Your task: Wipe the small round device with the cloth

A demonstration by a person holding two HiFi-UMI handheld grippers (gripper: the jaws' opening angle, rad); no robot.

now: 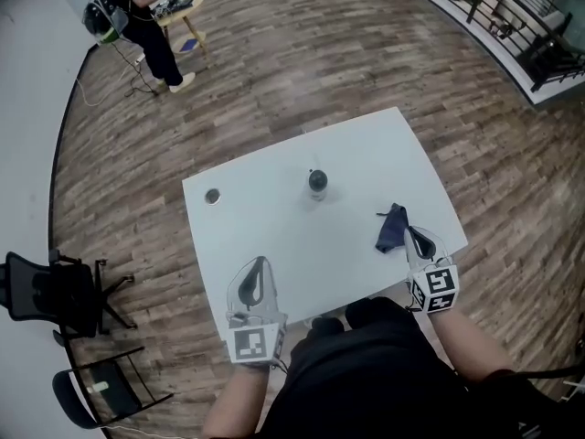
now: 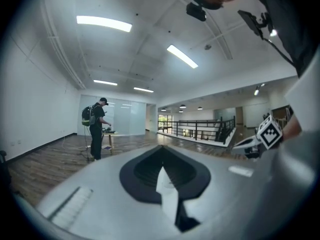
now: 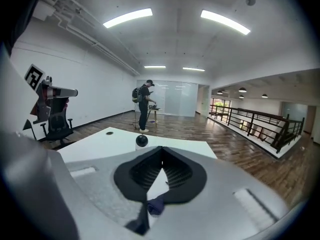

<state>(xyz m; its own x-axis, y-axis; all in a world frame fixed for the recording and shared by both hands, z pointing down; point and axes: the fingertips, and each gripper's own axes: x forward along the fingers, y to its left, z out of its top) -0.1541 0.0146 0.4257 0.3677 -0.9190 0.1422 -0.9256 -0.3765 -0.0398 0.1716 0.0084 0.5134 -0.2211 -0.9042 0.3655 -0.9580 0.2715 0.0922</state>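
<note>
**Small round device mid-table, cloth in your right tongs**

The small round device (image 1: pixel 317 182) stands upright near the middle of the white table (image 1: pixel 274 222), a bit toward the far side. It has a dark ball top on a pale base, and nothing touches it.

Your right tongs (image 1: pixel 409 231) are at the near right of the table, jaws pinched together on the dark blue cloth (image 1: pixel 390 230). The cloth bunches off the tips toward the left, well apart from the device. In the right gripper view the device sits straight ahead past the jaws, and a scrap of cloth shows under them.

Your left tongs (image 1: pixel 262 262) are at the near left edge, jaws closed tip to tip with nothing between them, well apart from the device.

A small dark disc (image 1: pixel 213 196) lies on the far left part of the table. A black office chair (image 1: pixel 57 293) stands on the floor to the left. A person (image 1: pixel 137 12) stands at a small wooden desk (image 1: pixel 178 7), far left.
</note>
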